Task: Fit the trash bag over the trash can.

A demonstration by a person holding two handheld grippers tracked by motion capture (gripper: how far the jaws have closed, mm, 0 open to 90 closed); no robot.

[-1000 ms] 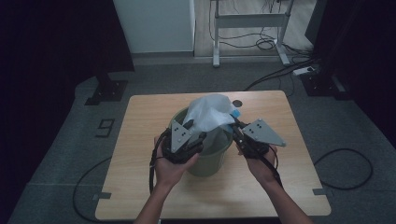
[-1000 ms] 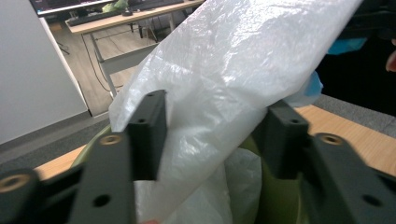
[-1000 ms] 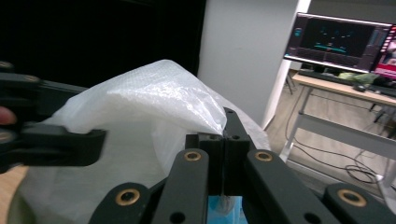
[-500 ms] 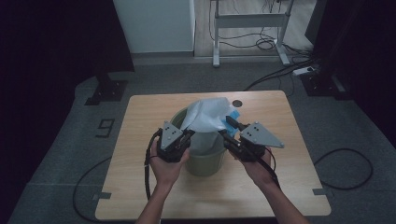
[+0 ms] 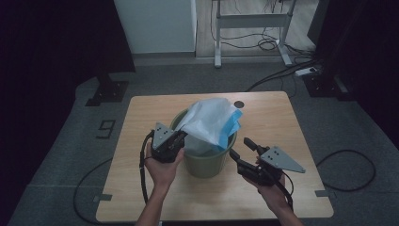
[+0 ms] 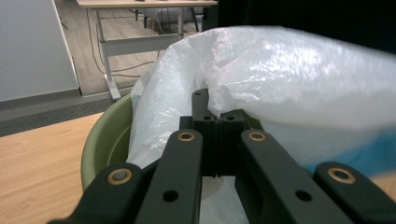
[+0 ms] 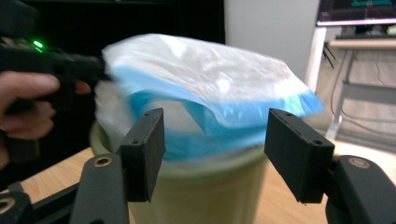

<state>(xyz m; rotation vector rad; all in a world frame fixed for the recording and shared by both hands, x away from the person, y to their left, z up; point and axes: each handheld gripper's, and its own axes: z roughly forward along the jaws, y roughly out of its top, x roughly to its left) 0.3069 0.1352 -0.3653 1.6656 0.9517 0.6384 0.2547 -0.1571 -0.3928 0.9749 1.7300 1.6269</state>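
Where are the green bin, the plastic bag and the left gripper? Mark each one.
green bin (image 5: 206, 165): high view, front of its outer wall.
plastic bag (image 5: 209, 120): high view, white upper part above the rim.
left gripper (image 6: 217, 128): left gripper view, shut jaw tips pinching the bag.

The round green plastic bin (image 5: 207, 160) stands in the middle of the light wooden table (image 5: 141, 122), and the crumpled white-and-blue plastic bag (image 5: 211, 120) heaped over its rim blocks the mouth from above. Bare wood runs along the left edge, the right edge and the far corners, wide enough to pass. A small dark round hole (image 5: 239, 104) marks the far edge.
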